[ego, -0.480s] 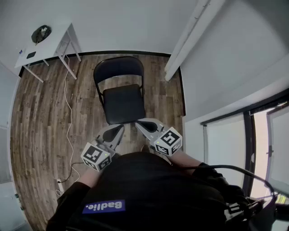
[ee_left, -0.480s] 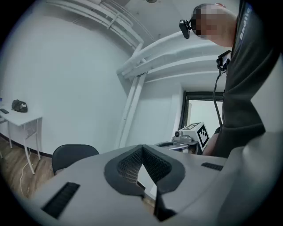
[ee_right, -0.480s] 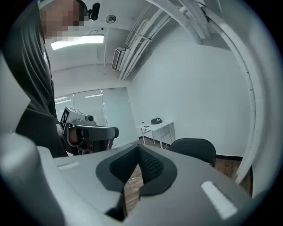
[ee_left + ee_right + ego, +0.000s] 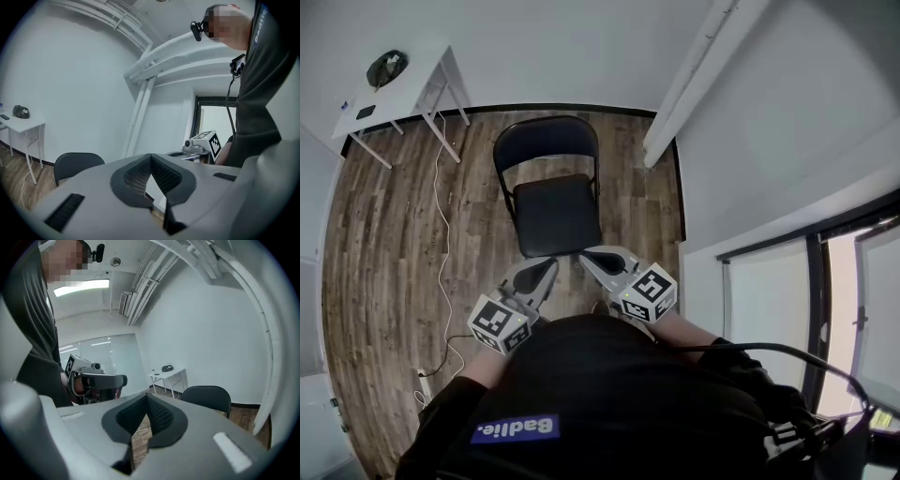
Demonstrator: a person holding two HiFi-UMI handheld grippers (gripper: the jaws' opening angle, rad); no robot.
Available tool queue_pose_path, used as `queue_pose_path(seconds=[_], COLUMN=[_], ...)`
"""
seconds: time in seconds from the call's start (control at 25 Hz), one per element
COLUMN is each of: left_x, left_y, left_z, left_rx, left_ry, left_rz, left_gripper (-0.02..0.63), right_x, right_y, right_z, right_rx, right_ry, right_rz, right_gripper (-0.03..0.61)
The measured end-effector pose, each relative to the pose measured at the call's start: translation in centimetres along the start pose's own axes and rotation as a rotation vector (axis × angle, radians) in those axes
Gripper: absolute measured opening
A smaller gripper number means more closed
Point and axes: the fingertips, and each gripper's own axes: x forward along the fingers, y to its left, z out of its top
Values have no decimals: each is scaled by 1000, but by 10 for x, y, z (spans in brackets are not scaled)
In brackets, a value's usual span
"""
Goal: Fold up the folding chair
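Unmoved as before: rounded black padded chair (image 4: 555, 216)

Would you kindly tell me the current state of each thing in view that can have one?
Folding chair: unfolded, standing upright.
Left gripper: shut, nothing between its jaws.
Right gripper: shut, nothing between its jaws.
White cable: lying loose on the floor.

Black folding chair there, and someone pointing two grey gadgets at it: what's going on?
A person stands facing the black folding chair on the wood-plank floor, holding a grey two-jaw gripper in each hand. The left gripper and right gripper are both shut and empty, apart from the chair. It stands unfolded, not yet touched.
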Motion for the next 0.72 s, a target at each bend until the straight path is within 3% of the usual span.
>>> queue_pose_path(seconds=[0.72], left_x=[60], left_y=[2], left_z=[0], left_rx=[-29], left_ry=[-13], left_rz=[130], left_gripper=[5], right_x=[-25], right_y=[-65], right_z=[2], right_rx=[-22], right_ry=[-23], right_rz=[62], right_gripper=[2])
